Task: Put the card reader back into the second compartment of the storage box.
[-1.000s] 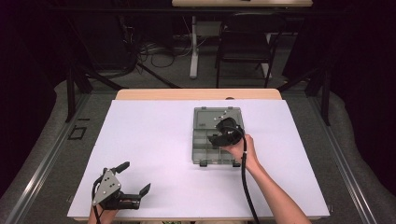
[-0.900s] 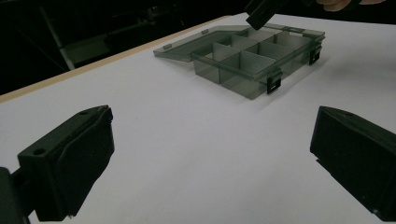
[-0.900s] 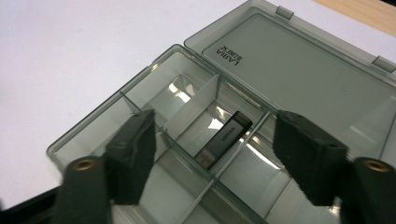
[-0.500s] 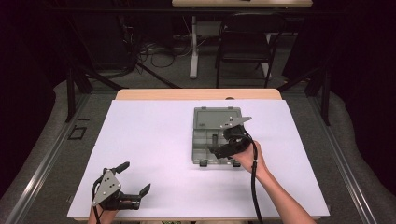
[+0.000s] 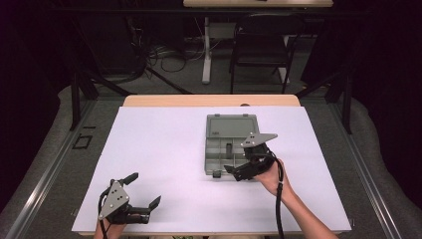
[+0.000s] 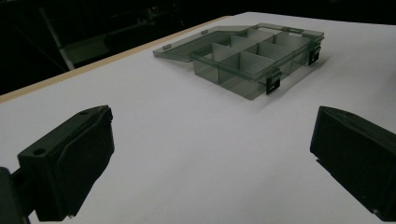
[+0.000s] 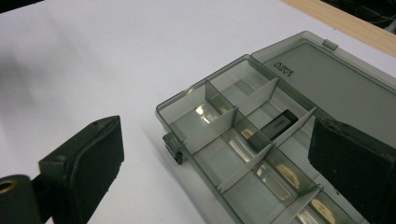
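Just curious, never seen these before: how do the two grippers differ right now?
The left gripper sits at the table's near edge, far from the box; the right gripper is at the open box. The left one's grey plate faces up and left; the right one's tilts toward the box. Both are hand-held, open and empty.

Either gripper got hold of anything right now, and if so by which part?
Nothing is held. The left gripper and right gripper both have their jaws open and empty; the right hovers over the open smoky-grey plastic compartment box.
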A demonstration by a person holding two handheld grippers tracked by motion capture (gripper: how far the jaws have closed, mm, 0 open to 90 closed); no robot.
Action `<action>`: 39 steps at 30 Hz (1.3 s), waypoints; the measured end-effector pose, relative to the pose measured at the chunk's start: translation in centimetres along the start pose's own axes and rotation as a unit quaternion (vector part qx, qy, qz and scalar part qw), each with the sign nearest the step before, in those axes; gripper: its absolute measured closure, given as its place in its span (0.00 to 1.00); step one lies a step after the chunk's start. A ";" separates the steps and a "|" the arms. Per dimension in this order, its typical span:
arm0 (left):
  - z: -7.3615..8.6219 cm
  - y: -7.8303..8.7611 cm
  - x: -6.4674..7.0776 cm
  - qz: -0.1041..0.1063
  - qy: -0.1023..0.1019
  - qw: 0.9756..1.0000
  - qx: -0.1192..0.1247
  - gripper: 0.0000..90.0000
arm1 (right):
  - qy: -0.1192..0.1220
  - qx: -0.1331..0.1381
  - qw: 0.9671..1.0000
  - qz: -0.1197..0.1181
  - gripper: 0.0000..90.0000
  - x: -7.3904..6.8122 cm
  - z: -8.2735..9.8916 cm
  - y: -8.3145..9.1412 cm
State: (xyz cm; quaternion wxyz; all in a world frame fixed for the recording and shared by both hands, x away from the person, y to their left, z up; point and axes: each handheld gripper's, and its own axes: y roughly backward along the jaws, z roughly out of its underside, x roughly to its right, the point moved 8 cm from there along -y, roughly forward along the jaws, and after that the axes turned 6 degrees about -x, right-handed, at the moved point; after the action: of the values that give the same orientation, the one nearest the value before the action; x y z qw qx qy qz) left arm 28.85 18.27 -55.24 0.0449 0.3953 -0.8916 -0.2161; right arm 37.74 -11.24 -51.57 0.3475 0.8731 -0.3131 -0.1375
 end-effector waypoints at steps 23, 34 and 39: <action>0.0 0.0 0.0 0.000 0.000 1.000 0.000 0.00 | 0.009 0.021 1.000 0.012 0.03 -0.3 2.7 3.0; 0.0 0.0 0.0 0.001 -0.001 1.000 0.000 0.00 | 0.010 0.022 1.000 0.019 0.03 -0.2 4.5 4.1; 0.0 0.0 0.0 0.001 -0.002 1.000 0.000 0.00 | 0.011 0.029 0.999 0.022 0.03 -0.3 5.1 4.7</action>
State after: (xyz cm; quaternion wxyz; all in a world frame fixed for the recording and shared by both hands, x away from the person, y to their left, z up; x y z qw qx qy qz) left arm 28.85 18.22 -55.21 0.0435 0.3940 -0.8922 -0.2163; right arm 33.05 -16.33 -52.05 0.3280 0.8772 -0.3325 -0.1112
